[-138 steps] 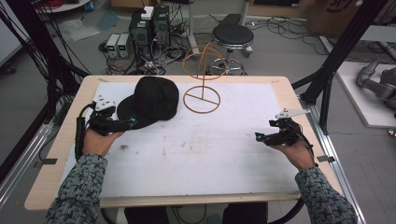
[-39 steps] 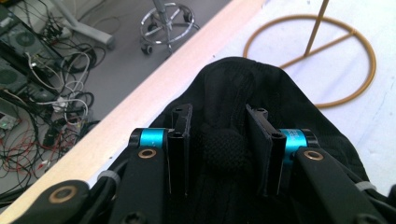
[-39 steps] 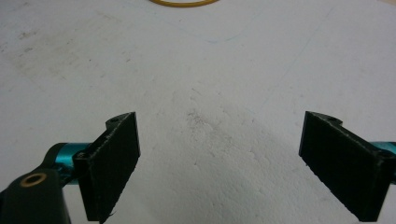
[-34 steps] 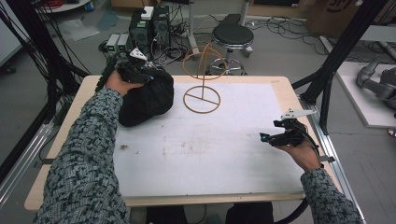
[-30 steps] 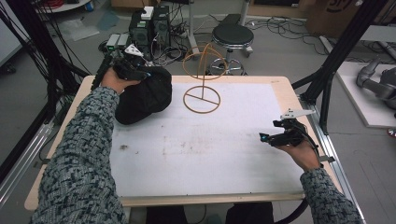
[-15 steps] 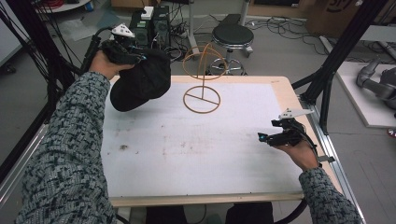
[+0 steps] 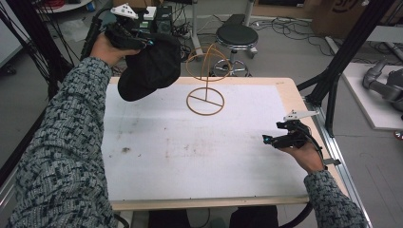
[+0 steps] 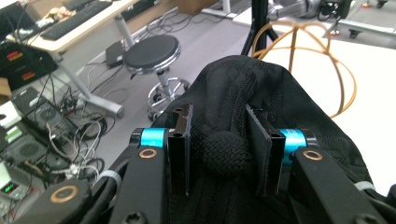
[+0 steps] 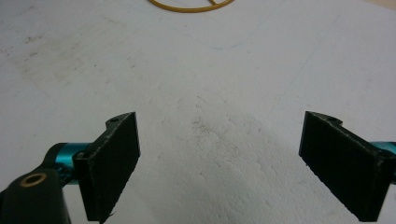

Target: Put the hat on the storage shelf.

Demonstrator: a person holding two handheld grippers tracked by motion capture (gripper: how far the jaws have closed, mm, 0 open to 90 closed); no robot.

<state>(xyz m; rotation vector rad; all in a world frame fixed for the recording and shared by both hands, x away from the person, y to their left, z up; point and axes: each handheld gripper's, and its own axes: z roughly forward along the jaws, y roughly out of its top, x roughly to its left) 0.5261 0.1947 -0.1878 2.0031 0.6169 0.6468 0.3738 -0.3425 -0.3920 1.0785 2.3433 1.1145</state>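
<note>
Upper left of the frame: the left gripper (image 7: 142, 42) is clamped on the black cap (image 7: 151, 71), which hangs below it. The cap is knit-textured with a crown button (image 8: 223, 151). The right gripper (image 9: 219, 163) jaws stand wide apart.

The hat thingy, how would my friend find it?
Start at the white table and go to its far left corner. Above it, the left gripper pinches a floppy black fabric cap in the air, beside a stiff orange wire stand.
</note>
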